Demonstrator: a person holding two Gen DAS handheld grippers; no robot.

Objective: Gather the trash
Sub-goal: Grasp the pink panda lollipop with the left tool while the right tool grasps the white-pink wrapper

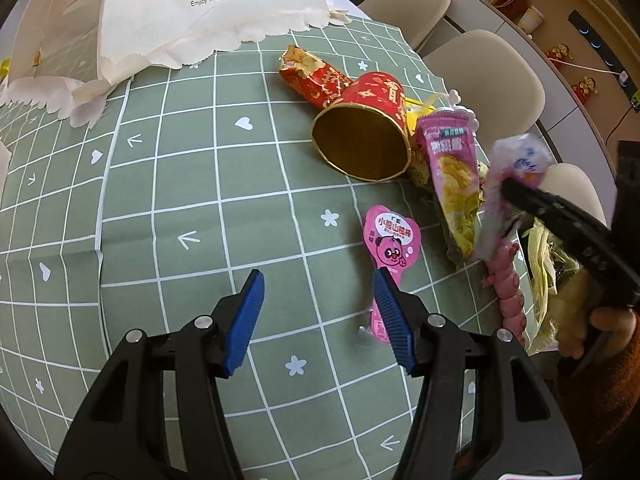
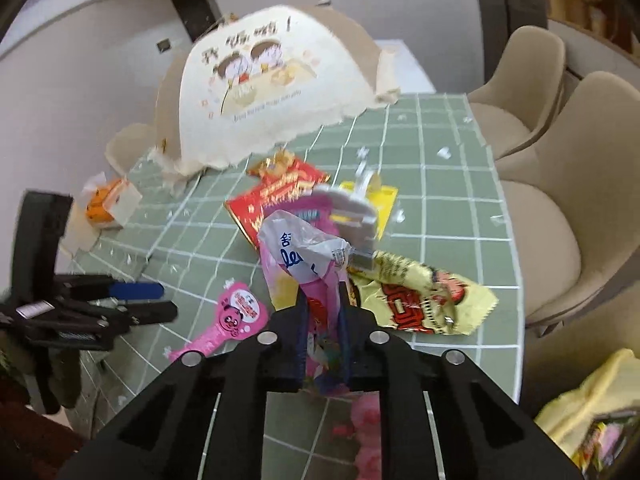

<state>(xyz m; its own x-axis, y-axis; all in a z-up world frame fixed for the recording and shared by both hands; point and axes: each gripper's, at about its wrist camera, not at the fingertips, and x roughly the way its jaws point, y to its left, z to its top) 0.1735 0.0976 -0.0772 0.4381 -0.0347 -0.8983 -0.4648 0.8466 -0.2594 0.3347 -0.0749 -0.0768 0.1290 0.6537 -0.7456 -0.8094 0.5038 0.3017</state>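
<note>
Nearest to us, our left gripper (image 1: 318, 308) hangs above the table with its ribbed blue pads spread apart and nothing between them, the right pad just over the tail of a flat pink paddle-shaped wrapper with a cartoon bear face (image 1: 390, 246), which lies on the green cloth with a white grid (image 1: 160, 184). Our right gripper (image 2: 323, 320) has its pads pinched on a crumpled, glossy pink-and-white plastic wrapper (image 2: 308, 256), lifted clear of the pile. Just under it we see a bumpy pink strip (image 1: 508, 280) and one creased yellow foil snack bag (image 2: 420, 300). Further out sits a tapered pink-and-yellow packet (image 1: 452, 168), then one red paper cup with a gold lining (image 1: 360, 144) tipped on its side, touching one torn red foil packet (image 1: 312, 76). Beyond, we count one cream fabric dome cover with scalloped edges (image 1: 180, 20) and three beige moulded chairs (image 1: 480, 64).
</note>
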